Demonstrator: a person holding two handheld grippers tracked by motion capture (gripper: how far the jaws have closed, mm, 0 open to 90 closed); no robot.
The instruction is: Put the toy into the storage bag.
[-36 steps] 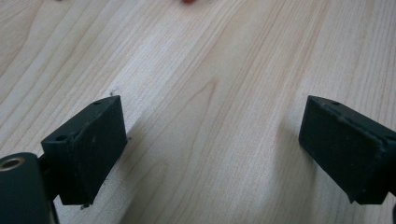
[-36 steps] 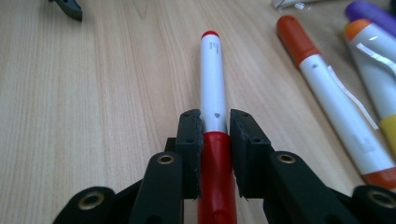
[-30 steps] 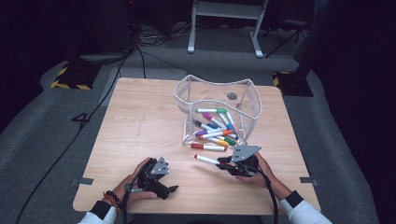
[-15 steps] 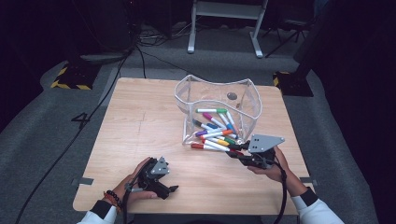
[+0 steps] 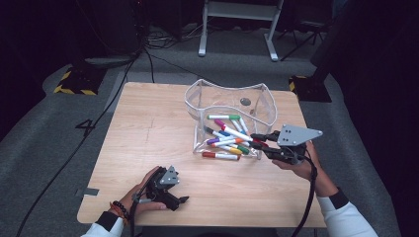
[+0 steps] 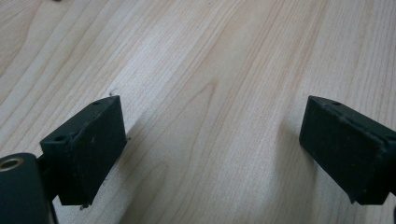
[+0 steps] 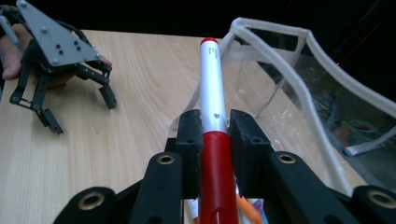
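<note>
- The left gripper [image 5: 180, 200] is black, with a small grey three-cornered plate on top.
- The right gripper [image 5: 257, 140] is black too — its larger grey plate dotted with screws.
- Brass-coloured rivets sit in the linkage arms.
- A black cable trails from each.
- White sleeves [image 5: 346, 219] have dark cuffs.
- A dark beaded bracelet [image 5: 120, 210] circles the left wrist.
</note>
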